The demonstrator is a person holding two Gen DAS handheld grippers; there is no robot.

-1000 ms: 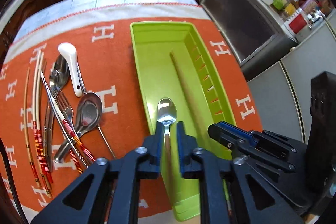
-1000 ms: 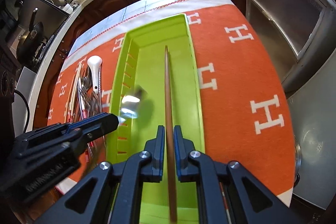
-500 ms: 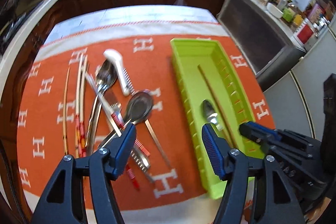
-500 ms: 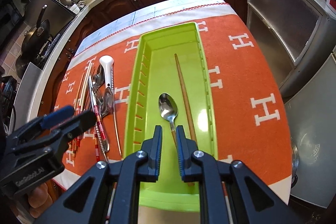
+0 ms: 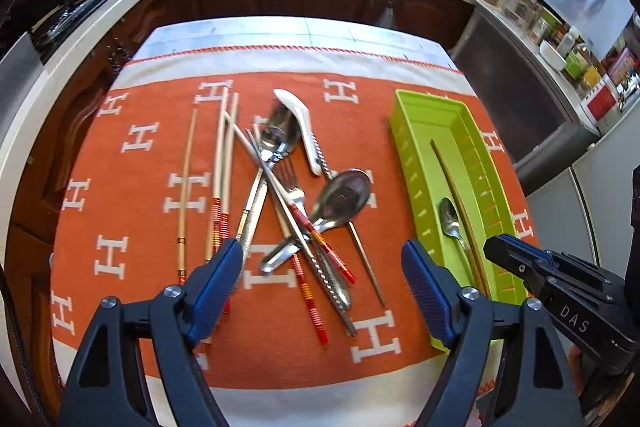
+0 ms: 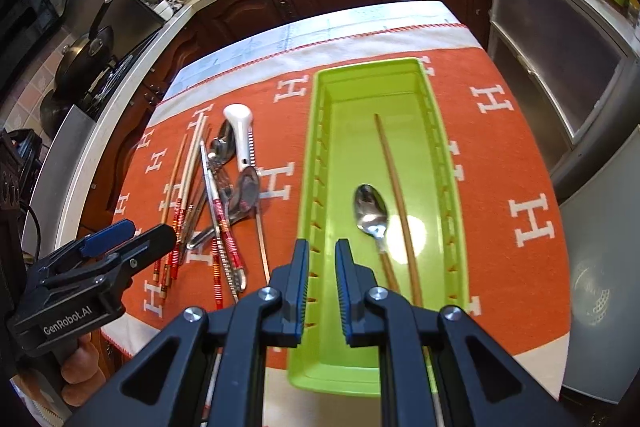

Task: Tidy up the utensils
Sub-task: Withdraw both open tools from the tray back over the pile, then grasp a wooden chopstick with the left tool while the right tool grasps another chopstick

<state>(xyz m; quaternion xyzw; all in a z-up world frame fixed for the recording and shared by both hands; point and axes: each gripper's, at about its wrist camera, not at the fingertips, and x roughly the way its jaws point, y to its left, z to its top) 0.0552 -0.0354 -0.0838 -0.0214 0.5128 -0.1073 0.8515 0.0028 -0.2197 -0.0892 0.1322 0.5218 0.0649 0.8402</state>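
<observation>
Left wrist view: my left tongs (image 5: 322,269) are opening, empty, above the heap of loose metal utensils (image 5: 296,203); right tongs (image 6: 322,281) nearly closed, empty, over the lime-green plastic tray (image 6: 444,163). I read "GenRobot.AI", "DAS".

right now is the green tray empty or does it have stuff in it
Not empty: the green tray holds a metal spoon and one wooden chopstick, lying side by side.
</observation>
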